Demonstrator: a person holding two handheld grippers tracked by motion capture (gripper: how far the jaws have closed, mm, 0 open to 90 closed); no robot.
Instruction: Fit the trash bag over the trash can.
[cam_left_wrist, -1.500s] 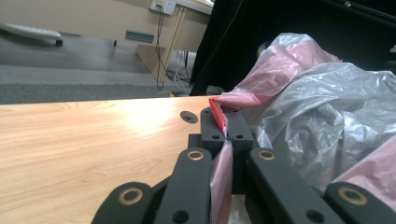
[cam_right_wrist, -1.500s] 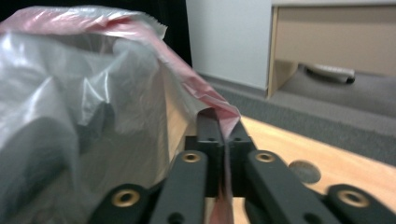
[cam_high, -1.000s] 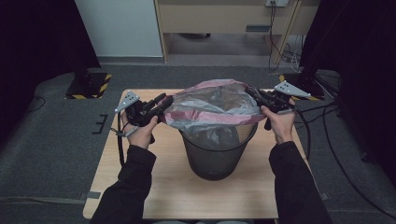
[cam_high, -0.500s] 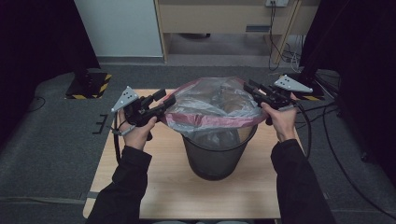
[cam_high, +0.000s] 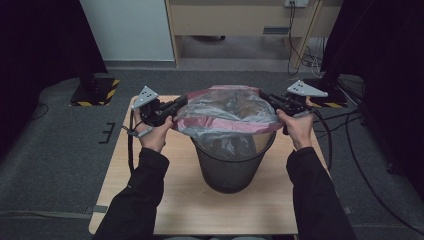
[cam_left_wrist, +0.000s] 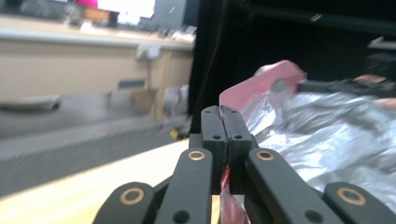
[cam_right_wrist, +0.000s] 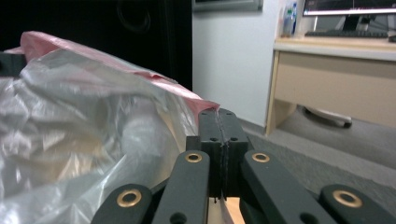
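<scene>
Forearms rise from the bottom edge, spread wide. At frame centre, the left gripper (cam_high: 176, 106) and right gripper (cam_high: 265, 96) each clench a pink-edged rim of the plastic bag (cam_high: 227, 111), stretched above the mesh bin (cam_high: 234, 167).

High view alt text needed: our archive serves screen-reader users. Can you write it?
A person's two grippers stretch a clear bin bag with a pink rim over a black mesh wastebasket on a wooden table. The left gripper and right gripper each pinch one side of the rim.
</scene>
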